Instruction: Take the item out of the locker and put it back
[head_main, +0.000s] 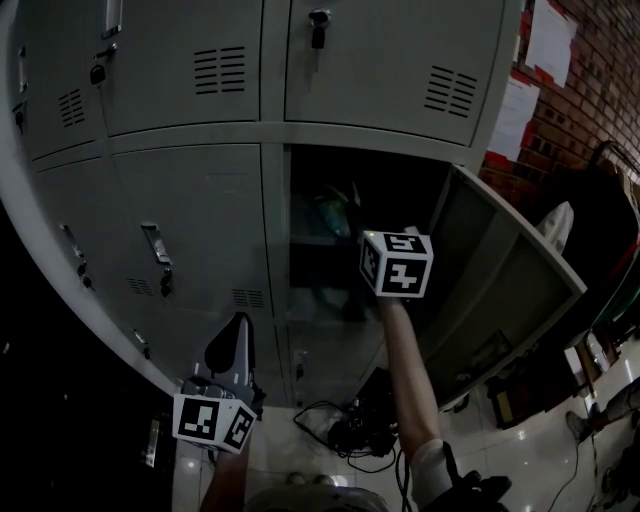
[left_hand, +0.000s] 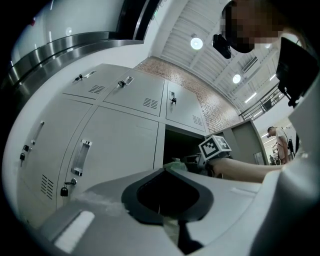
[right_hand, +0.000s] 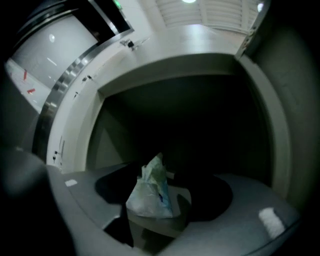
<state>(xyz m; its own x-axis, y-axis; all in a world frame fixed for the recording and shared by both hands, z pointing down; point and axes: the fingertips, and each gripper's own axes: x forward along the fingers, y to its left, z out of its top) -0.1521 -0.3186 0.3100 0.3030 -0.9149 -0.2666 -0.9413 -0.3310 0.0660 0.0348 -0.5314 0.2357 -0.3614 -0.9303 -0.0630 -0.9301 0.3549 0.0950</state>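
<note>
— Inside the open locker, what is seen?
— A pale plastic bag is seen standing in the dark compartment, between the fingers of the right gripper. They are spread, and the bag is not pinched.
— And the left gripper?
— It is held low outside, before the closed doors, tilted up a little. Its fingers are pressed together, and nothing is gripped.
</note>
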